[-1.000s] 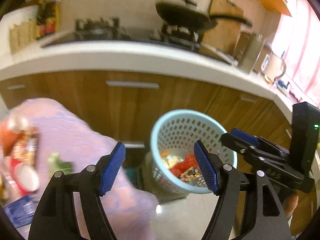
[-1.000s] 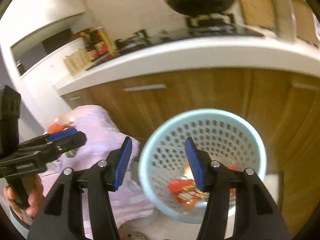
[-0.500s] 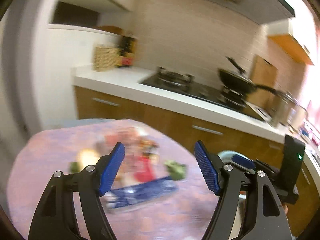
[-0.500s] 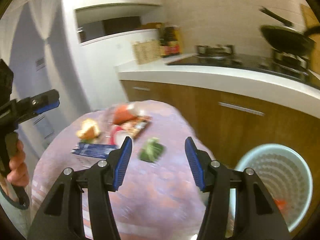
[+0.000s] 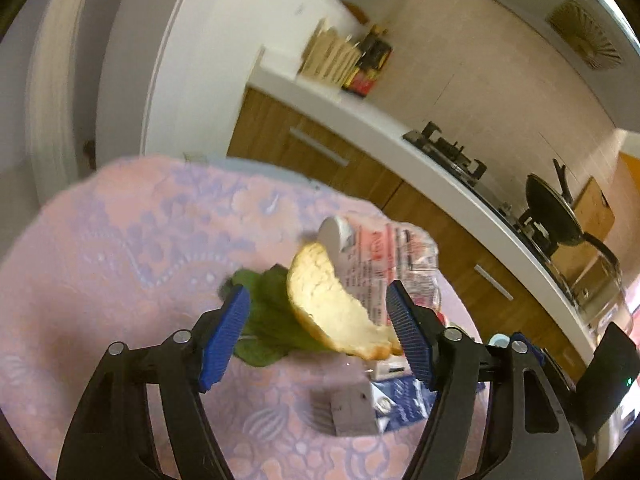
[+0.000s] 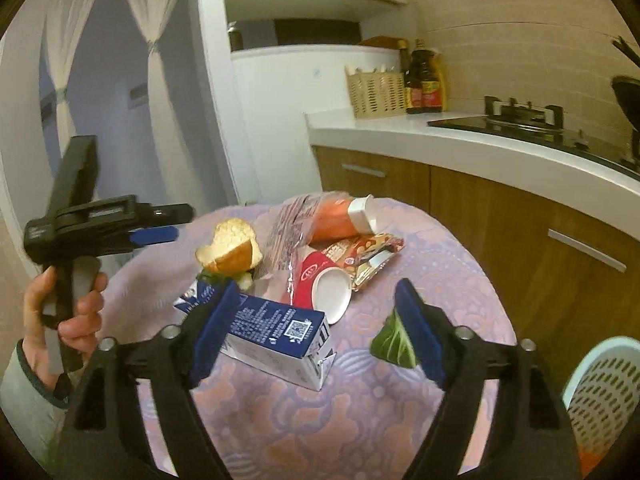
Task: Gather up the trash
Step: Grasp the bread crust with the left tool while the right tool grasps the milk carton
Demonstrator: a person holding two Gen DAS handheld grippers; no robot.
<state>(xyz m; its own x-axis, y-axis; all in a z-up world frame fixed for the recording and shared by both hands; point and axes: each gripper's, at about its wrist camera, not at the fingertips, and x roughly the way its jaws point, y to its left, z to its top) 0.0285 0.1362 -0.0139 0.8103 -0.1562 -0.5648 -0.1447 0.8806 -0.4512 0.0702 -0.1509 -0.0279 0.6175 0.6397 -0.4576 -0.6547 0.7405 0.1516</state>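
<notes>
Both tools stand wide and hold nothing. The left tool (image 5: 318, 330) hovers above a curved piece of pale bread crust (image 5: 332, 312), which lies on a green leaf (image 5: 268, 320) on the round counter with a pink-and-lilac patterned cloth (image 6: 360, 420). The right tool (image 6: 316, 328) hangs over a blue-and-white drink carton (image 6: 276, 338) lying on its side; a second green leaf scrap (image 6: 390, 346) sits just beside its right finger. Behind lie a tipped red paper cup (image 6: 322, 280), crumpled printed snack wrappers (image 6: 360, 254) and an orange plastic bottle with a white cap (image 6: 340, 220). A pale blue perforated plastic basket (image 6: 604, 388) stands low at the right.
</notes>
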